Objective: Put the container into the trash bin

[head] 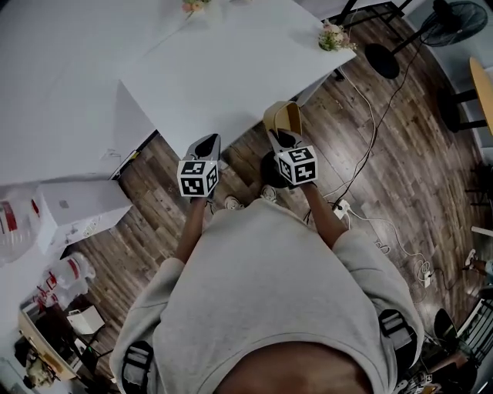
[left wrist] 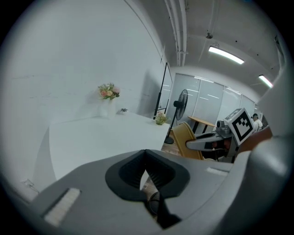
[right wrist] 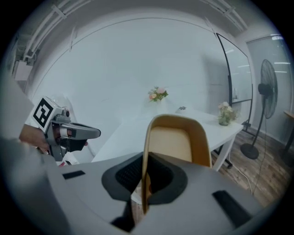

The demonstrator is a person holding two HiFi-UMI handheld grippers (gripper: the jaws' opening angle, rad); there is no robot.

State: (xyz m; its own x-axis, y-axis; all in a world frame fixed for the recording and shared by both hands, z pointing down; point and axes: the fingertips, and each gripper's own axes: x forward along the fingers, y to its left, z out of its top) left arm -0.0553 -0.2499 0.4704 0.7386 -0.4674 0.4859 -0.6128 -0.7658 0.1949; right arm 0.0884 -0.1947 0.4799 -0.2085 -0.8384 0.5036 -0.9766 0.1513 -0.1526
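Note:
The container (head: 283, 117) is a shallow tan tray held on edge. My right gripper (head: 281, 138) is shut on its rim, out over the near edge of the white table (head: 231, 69). The right gripper view has the container (right wrist: 177, 137) standing up out of the shut right gripper (right wrist: 144, 183). To its left, my left gripper (head: 205, 146) is shut with nothing in it. In the left gripper view, the left gripper (left wrist: 145, 153) has its pads meeting at the tip. The container (left wrist: 186, 135) and the right gripper (left wrist: 216, 140) show at the right there. I see no trash bin that I can be sure of.
A dark round thing (head: 269, 165) sits on the wood floor under the right gripper, mostly hidden. Cables and a power strip (head: 343, 206) lie to the right. A fan (head: 454, 19) stands at the far right, white boxes (head: 77, 204) at the left, flowers (head: 335, 37) on the table corner.

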